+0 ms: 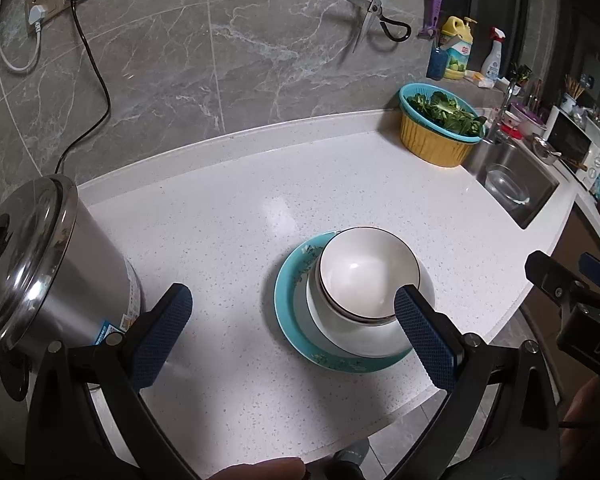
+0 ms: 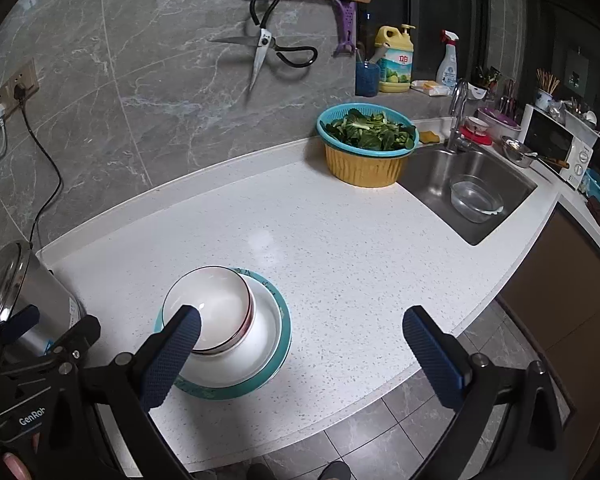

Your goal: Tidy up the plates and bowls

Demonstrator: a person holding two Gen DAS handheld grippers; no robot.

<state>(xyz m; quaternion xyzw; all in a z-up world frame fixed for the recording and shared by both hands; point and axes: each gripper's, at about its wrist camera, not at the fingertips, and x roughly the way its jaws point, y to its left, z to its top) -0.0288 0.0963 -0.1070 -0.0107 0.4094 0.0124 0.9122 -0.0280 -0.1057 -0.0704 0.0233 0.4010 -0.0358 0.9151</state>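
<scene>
The left claw [image 1: 292, 340] has two matte black arms, each ending in a long finger faced with a dark blue pad [image 1: 162, 338] of fine cross-hatched texture. Round silver screws sit at the pivots where the fingers meet the arms. The right claw [image 2: 300, 364] is built the same: black frame, blue textured pads [image 2: 434, 364], silver pivot screws. Seen from the right wrist, the left claw's black body carries white lettering reading "GenRob". A fingertip shows at the bottom edge.
</scene>
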